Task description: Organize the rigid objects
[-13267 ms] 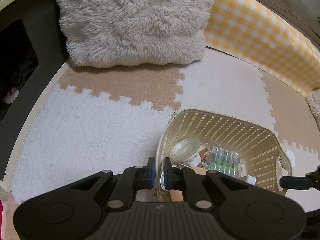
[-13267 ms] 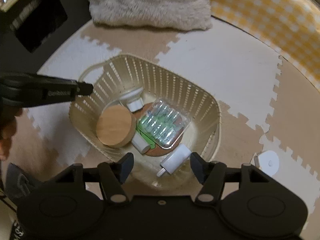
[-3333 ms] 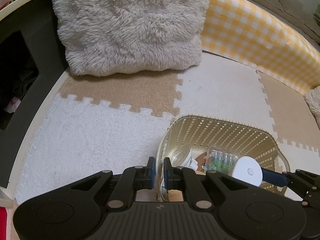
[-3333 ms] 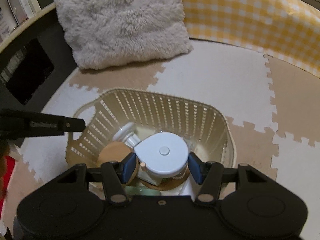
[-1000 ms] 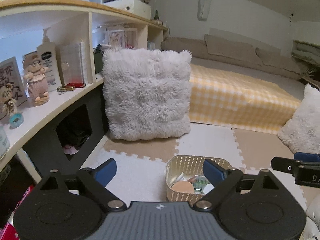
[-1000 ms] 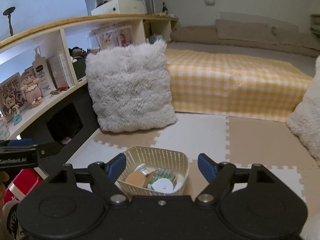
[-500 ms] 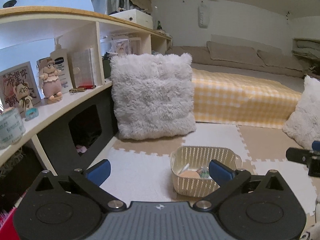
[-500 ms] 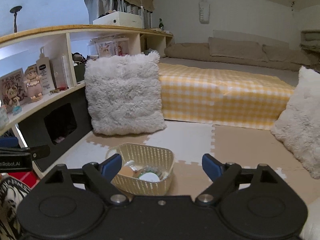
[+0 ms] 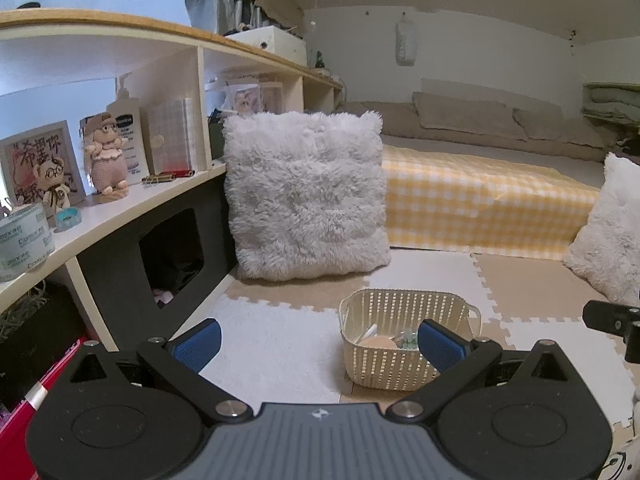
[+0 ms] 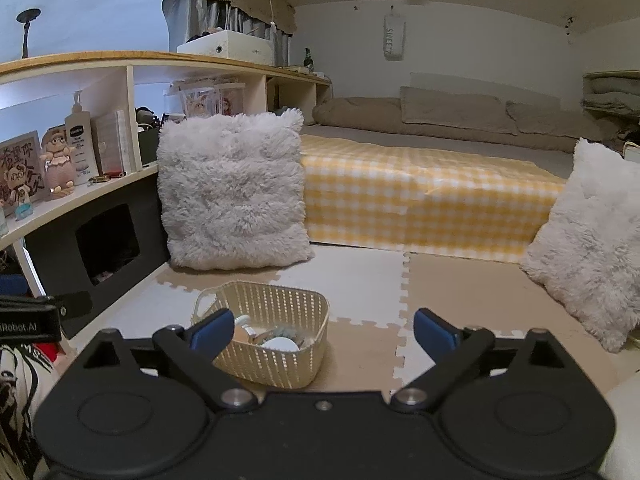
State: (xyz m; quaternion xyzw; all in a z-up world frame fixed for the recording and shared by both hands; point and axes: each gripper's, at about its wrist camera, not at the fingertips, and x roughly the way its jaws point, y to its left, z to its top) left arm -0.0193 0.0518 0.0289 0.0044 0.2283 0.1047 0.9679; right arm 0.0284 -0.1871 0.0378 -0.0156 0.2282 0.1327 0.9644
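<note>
Cream slotted basket (image 9: pixel 404 350) sitting on the foam puzzle mat (image 9: pixel 272 344), out in front of the fluffy grey cushion (image 9: pixel 306 196) and well apart from the yellow checked mattress (image 9: pixel 480 204). Inside, from the right wrist view: a white round piece (image 10: pixel 280 345), a tan wooden-looking disc (image 10: pixel 241 334), something clear and greenish behind, rest too small to tell. Left gripper (image 9: pixel 318 342) spread wide, nothing between the blue pads (image 9: pixel 198 342); right gripper (image 10: pixel 322 330) same deal, wide open and holding nothing. Both hanging back from the basket, not touching it. Looks like everything loose is already in, so probably near done. Handling guess: thin plastic basket, light, a bit flexy at the walls, likely to tip if grabbed off-centre with stuff rattling inside. Best bite probably the rim by the loop handle (image 10: pixel 203 305) on the left end, or the matching one at the other end (image 9: pixel 474 312), pinching across the wall rather than squeezing the sides. Smooth plastic contents likely slippery, not very fragile.
</note>
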